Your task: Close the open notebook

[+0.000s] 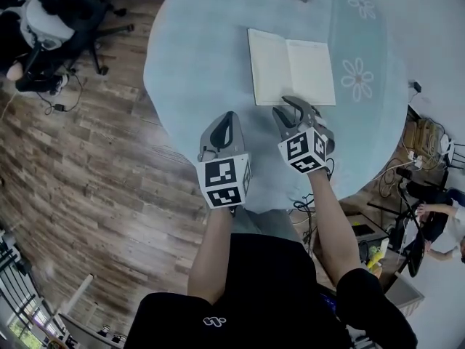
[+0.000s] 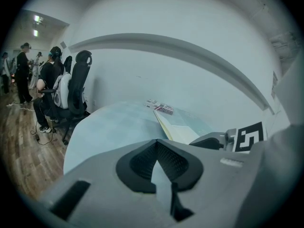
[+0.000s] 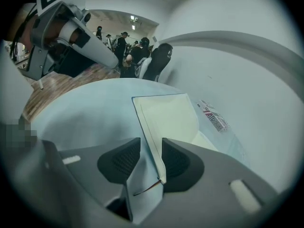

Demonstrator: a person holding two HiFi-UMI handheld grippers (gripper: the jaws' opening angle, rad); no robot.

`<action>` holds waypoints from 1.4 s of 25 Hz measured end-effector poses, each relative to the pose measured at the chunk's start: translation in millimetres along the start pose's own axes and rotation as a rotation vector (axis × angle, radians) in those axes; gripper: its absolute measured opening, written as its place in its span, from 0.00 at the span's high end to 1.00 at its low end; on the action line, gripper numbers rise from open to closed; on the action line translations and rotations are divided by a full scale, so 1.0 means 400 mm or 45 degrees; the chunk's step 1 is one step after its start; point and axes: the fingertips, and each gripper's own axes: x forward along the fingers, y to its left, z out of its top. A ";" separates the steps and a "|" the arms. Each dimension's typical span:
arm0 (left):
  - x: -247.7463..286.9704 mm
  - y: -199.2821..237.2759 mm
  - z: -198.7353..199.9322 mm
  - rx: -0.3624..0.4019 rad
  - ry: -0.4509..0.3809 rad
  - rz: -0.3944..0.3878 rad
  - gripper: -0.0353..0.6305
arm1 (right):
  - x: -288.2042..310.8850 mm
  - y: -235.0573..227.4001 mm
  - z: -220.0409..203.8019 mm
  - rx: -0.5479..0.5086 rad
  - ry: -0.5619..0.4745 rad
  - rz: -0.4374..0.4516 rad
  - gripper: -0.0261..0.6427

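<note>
Right gripper view: right gripper [image 3: 151,147] jaws narrowly apart, w/ open notebook [image 3: 173,115] near edge between them. Left gripper [image 2: 156,151] jaws together, empty, over table [image 2: 109,127].

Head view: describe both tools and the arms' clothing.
The left tool and right tool are grey plastic with tapered jaws lined by dark ribbed pads. Each carries a white cube with black square markers. The person wears a black short-sleeved shirt with a white logo.
</note>
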 end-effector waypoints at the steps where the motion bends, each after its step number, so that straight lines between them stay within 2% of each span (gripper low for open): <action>1: -0.002 0.001 -0.001 0.009 0.005 -0.002 0.94 | 0.005 0.002 0.001 0.005 0.004 -0.008 0.74; 3: -0.008 0.006 0.002 0.017 0.004 0.000 0.94 | 0.014 0.005 0.005 0.013 0.005 -0.018 0.80; 7: -0.014 -0.003 -0.004 0.019 0.009 -0.008 0.94 | 0.007 0.002 0.007 0.046 -0.015 -0.031 0.80; 13: 0.001 -0.039 -0.004 0.033 0.020 -0.054 0.94 | -0.063 -0.057 -0.003 0.172 -0.075 -0.144 0.91; 16: 0.008 -0.065 -0.005 0.047 0.025 -0.085 0.94 | -0.091 -0.088 -0.035 0.378 -0.150 -0.169 0.92; 20: 0.019 -0.088 -0.009 0.070 0.041 -0.115 0.94 | -0.111 -0.143 -0.129 0.986 -0.321 -0.176 0.93; 21: 0.021 -0.091 -0.009 0.073 0.045 -0.119 0.94 | -0.112 -0.157 -0.159 1.107 -0.330 -0.186 0.93; 23: 0.023 -0.093 -0.006 0.075 0.048 -0.122 0.94 | -0.107 -0.175 -0.209 1.264 -0.311 -0.195 0.92; 26: 0.016 -0.084 0.003 0.080 0.049 -0.123 0.94 | -0.084 -0.176 -0.267 1.405 -0.221 -0.195 0.86; 31: -0.001 -0.078 0.050 0.138 0.021 -0.168 0.94 | -0.074 -0.172 -0.299 1.519 -0.110 -0.249 0.77; 33: -0.005 -0.078 0.080 0.162 -0.002 -0.190 0.94 | -0.099 -0.182 -0.293 1.570 -0.119 -0.309 0.68; 35: -0.008 -0.079 0.122 0.179 -0.045 -0.206 0.94 | -0.146 -0.204 -0.268 1.602 -0.185 -0.385 0.68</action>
